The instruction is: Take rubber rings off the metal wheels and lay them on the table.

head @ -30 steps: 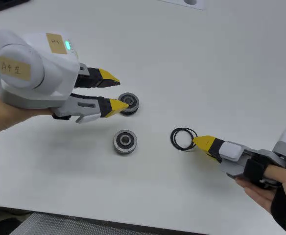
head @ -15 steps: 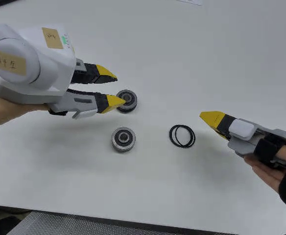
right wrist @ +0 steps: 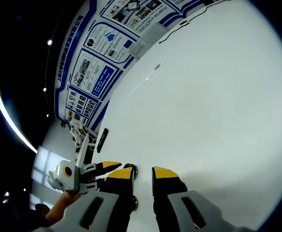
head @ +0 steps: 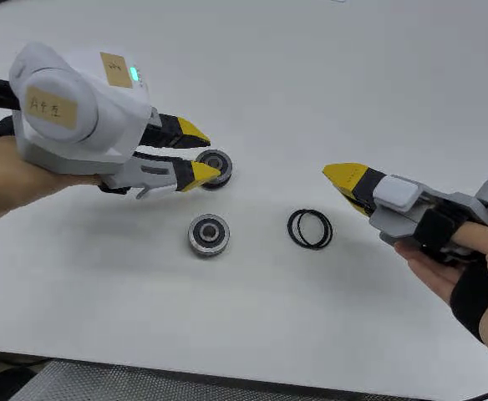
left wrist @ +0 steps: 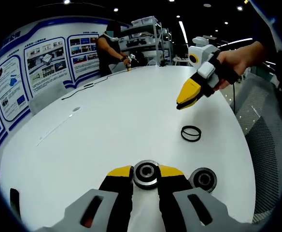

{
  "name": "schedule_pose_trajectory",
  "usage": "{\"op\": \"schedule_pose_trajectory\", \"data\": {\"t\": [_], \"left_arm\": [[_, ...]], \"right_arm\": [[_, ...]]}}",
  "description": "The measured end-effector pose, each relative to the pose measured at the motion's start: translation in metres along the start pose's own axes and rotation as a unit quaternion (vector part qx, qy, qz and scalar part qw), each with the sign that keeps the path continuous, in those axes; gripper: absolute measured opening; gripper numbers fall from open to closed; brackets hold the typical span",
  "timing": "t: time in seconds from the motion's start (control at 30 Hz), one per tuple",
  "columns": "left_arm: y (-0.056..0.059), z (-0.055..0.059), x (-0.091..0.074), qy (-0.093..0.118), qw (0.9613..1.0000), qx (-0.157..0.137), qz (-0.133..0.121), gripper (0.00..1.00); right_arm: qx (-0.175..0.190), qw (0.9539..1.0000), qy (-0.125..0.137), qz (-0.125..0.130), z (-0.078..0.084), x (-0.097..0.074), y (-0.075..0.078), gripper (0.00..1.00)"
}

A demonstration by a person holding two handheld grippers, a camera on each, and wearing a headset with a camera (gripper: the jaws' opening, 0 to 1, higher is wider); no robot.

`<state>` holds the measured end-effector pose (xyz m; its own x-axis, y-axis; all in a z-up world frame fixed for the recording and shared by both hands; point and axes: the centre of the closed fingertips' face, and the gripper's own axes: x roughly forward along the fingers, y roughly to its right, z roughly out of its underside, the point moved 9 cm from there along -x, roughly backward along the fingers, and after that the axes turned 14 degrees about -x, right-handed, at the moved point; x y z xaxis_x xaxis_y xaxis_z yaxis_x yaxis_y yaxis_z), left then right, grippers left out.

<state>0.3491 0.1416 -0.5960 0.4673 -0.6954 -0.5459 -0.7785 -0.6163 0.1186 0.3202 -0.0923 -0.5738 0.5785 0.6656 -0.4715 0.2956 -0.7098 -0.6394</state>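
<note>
1. I read the left gripper (head: 202, 153) at the left of the head view, raised a little over the white table (head: 353, 83), with its jaws apart
2. In the left gripper view, the first metal wheel (left wrist: 146, 174) sits in the gap between the two yellow tips. I cannot tell whether either tip touches it
3. The second metal wheel (head: 208, 234) lies flat on the table near the first, on the side closer to the headset camera. It is apart from both grippers
4. Two rubber rings (head: 310, 228) lie flat on the table and overlap each other. They are to the right of the second metal wheel and apart from it
5. The right gripper (head: 338, 175) is held by a hand (head: 465, 267) at the right of the head view. Its yellow tips point toward the left gripper and stand up and to the right of the rubber rings, without touching them
6. In the right gripper view, I see its jaws apart by a narrow gap, with nothing between them
7. I cannot tell whether either wheel carries a ring on its rim
</note>
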Motion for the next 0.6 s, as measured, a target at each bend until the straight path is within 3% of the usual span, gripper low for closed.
{"op": "schedule_pose_trajectory", "data": {"t": [0.6], "left_arm": [[0.0022,0.0053,0.0042,-0.013,0.9999,-0.004,0.010,0.15]], "right_arm": [[0.020,0.9997,0.007,-0.007,-0.0037,-0.0001,-0.0024,0.16]]}}
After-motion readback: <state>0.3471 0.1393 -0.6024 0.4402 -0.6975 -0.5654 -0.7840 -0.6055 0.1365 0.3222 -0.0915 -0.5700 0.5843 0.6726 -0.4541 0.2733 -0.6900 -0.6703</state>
